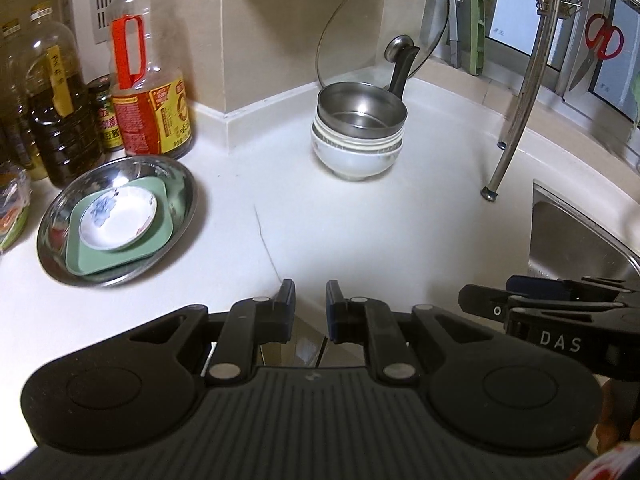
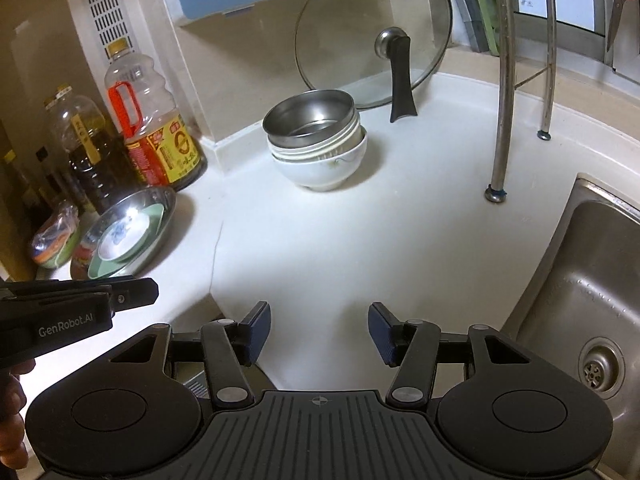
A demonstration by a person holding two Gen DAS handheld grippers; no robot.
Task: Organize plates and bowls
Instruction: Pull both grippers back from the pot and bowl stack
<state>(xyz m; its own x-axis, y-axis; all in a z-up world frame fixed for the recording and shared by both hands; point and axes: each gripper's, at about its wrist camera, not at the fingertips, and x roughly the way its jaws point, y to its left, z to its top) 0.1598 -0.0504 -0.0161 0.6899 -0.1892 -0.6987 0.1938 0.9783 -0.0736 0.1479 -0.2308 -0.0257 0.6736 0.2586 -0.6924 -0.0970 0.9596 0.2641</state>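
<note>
A steel bowl [image 1: 360, 114] [image 2: 310, 118] sits nested on ringed bowls inside a white bowl [image 1: 356, 160] [image 2: 320, 168] at the back of the white counter. At the left, a steel plate [image 1: 184, 184] [image 2: 160, 200] holds a green square plate [image 1: 160, 196] with a small white dish [image 1: 118, 220] [image 2: 120, 240] on top. My left gripper [image 1: 311, 292] is shut and holds nothing, hovering near the counter's front edge. My right gripper [image 2: 320, 316] is open and empty, to the right of the left one, near the sink.
A glass lid [image 1: 380, 28] [image 2: 372, 40] leans on the wall behind the bowls. Oil bottles [image 1: 148, 80] [image 2: 152, 120] crowd the left wall. A steel sink [image 1: 580, 240] [image 2: 592, 280] lies at the right, with rack legs [image 1: 516, 100] [image 2: 502, 100] standing beside it. Red scissors [image 1: 604, 36] hang above.
</note>
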